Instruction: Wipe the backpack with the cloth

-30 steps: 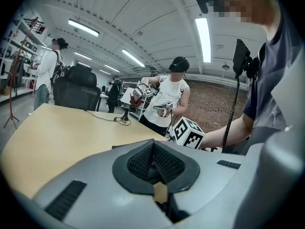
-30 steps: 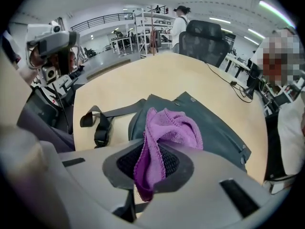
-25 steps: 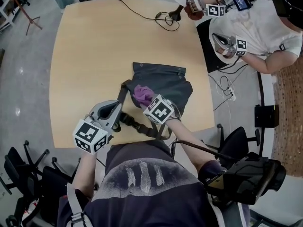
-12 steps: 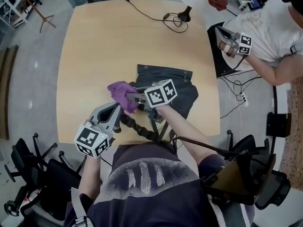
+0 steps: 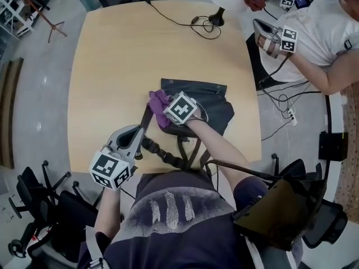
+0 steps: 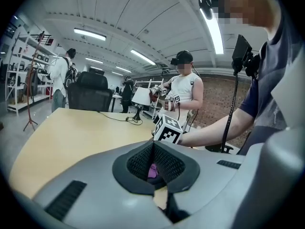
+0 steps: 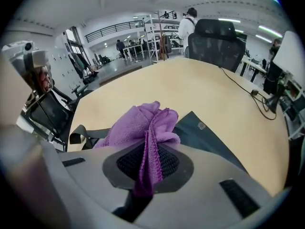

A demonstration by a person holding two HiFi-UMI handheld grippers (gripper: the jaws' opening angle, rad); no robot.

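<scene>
Now your right gripper (image 5: 166, 110) has the crumpled purple microfibre cloth (image 5: 157, 101) clamped between its jaws at the far left corner of the flat dark grey fabric backpack (image 5: 216, 102), which lies on the pale wooden desk (image 5: 112, 55). The open panel spreads rightward from the jaws, so the stroke should probably run that way, along the backpack's broader, side-to-side axis. Its studded edge points away from you; its black webbing strap (image 5: 161, 153) trails toward you. Your left gripper (image 5: 136, 134), jaws closed together with nothing visibly between them, sits beside that strap, left of the backpack and farther from the panel.
</scene>
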